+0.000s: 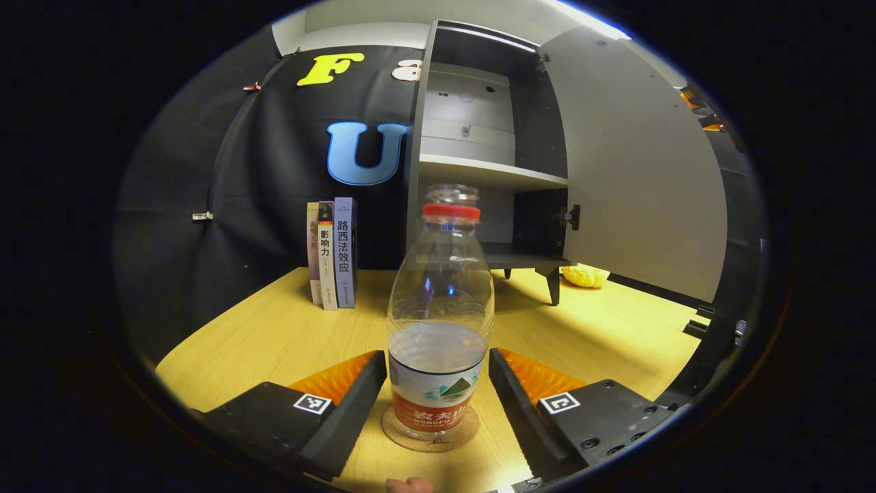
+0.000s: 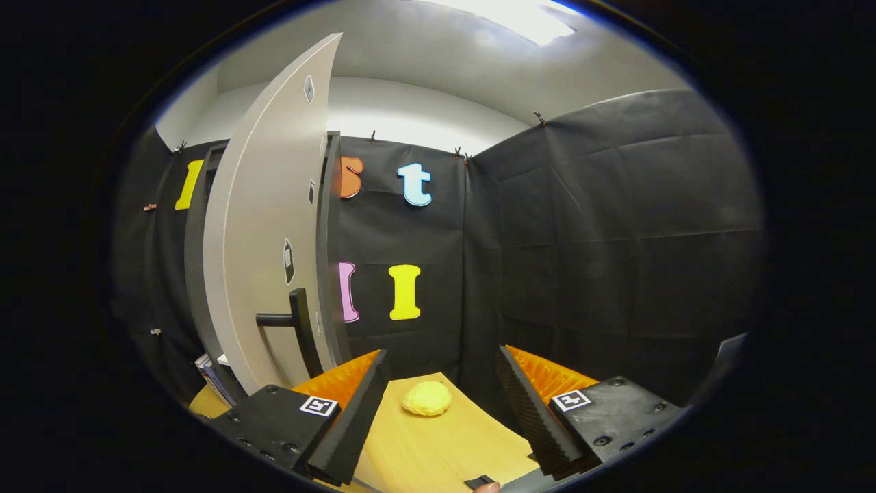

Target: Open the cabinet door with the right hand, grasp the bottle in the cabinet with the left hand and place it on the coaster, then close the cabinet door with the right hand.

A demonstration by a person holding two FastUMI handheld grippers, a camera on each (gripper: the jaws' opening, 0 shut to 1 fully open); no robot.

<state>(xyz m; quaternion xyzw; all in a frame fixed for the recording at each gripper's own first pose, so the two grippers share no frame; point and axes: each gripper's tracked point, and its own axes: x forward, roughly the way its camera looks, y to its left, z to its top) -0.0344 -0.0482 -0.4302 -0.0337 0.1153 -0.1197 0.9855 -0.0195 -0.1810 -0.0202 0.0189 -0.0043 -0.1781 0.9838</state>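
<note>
In the left gripper view, the left gripper (image 1: 438,383) stands with its fingers spread wide on either side of the water bottle (image 1: 440,322), a gap showing on each side so that neither finger presses on it. The bottle stands upright on the round cork coaster (image 1: 431,438), partly filled, its red cap on. Both rest on a pale wooden table (image 1: 274,342). Farther back, three books (image 1: 333,253) stand upright beside the cabinet (image 1: 479,157), which sits on short dark legs with its shelves bare. Its door (image 1: 636,171) is swung wide open to the right, and a yellow lumpy object (image 1: 585,275) lies on the table under it.

In the right gripper view, the right gripper (image 2: 441,404) is wide open and grips nothing. Just ahead, the yellow object (image 2: 426,398) lies on the table (image 2: 438,452). To the left, the open door (image 2: 270,239) shows its dark handle (image 2: 291,322). Black cloth walls close the booth, with a white ceiling lit above.
</note>
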